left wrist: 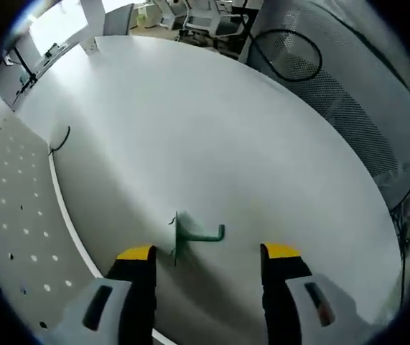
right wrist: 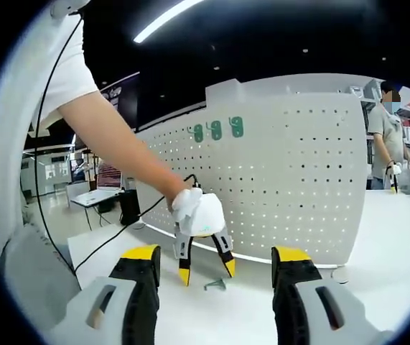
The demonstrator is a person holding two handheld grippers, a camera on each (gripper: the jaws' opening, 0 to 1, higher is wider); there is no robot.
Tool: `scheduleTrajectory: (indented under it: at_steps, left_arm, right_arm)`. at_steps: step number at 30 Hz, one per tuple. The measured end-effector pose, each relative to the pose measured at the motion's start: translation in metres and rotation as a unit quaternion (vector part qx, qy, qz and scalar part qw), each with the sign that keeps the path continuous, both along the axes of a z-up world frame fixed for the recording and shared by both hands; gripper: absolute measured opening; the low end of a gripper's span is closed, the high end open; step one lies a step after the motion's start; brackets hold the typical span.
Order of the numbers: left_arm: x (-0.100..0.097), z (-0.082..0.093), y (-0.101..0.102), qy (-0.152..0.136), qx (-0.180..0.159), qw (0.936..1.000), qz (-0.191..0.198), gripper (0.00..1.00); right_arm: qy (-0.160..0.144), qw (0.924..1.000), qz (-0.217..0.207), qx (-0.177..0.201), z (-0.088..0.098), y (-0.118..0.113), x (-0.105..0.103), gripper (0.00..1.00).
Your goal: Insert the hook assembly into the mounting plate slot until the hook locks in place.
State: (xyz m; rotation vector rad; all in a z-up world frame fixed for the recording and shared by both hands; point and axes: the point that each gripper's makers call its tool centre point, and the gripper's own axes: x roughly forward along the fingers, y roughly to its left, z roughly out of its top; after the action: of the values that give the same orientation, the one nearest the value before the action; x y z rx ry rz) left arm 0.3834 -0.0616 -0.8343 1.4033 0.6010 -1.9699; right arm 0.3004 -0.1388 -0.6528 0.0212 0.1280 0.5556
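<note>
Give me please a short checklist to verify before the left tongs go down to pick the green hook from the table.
1. Left tongs open: ok, both yellow-tipped jaws stand apart.
2. Small green metal hook between the jaws' line: ok, it lies on the white table just ahead of them, untouched.
3. Hook free of other things: ok, nothing lies against it.
4. White perforated mounting board upright and in view: ok, with three green hooks already hung near its top.
5. Right tongs open and holding nothing: ok.
6. Exact target slot on the board: cannot tell.
</note>
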Motion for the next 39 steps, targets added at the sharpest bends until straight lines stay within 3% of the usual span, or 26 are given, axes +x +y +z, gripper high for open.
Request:
scheduleTrajectory:
  at_steps: [7, 14, 22, 29, 39]
  left_arm:
    - [0.003, -0.001, -0.001, 0.006, -0.007, 0.9999, 0.005, 0.58]
    - [0.004, 0.001, 0.0, 0.003, -0.007, 1.0, 0.004, 0.46]
    - [0.009, 0.002, -0.006, 0.006, -0.016, 0.9991, 0.039, 0.32]
    - [0.01, 0.002, -0.008, 0.008, -0.026, 0.9986, 0.046, 0.21]
    - [0.012, 0.002, -0.01, -0.004, -0.034, 0.9974, 0.064, 0.12]
  right_arm:
    - [0.002, 1.0, -0.002, 0.001, -0.001, -0.001, 0.0, 0.6]
    - [0.001, 1.0, -0.002, 0.001, 0.0, -0.001, 0.0, 0.6]
    - [0.001, 1.0, -0.004, 0.0, 0.0, -0.002, 0.0, 0.59]
    - [0.0, 1.0, -0.006, 0.0, 0.0, -0.003, 0.001, 0.58]
    - [-0.001, 1.0, -0.007, 0.003, 0.001, -0.003, 0.0, 0.58]
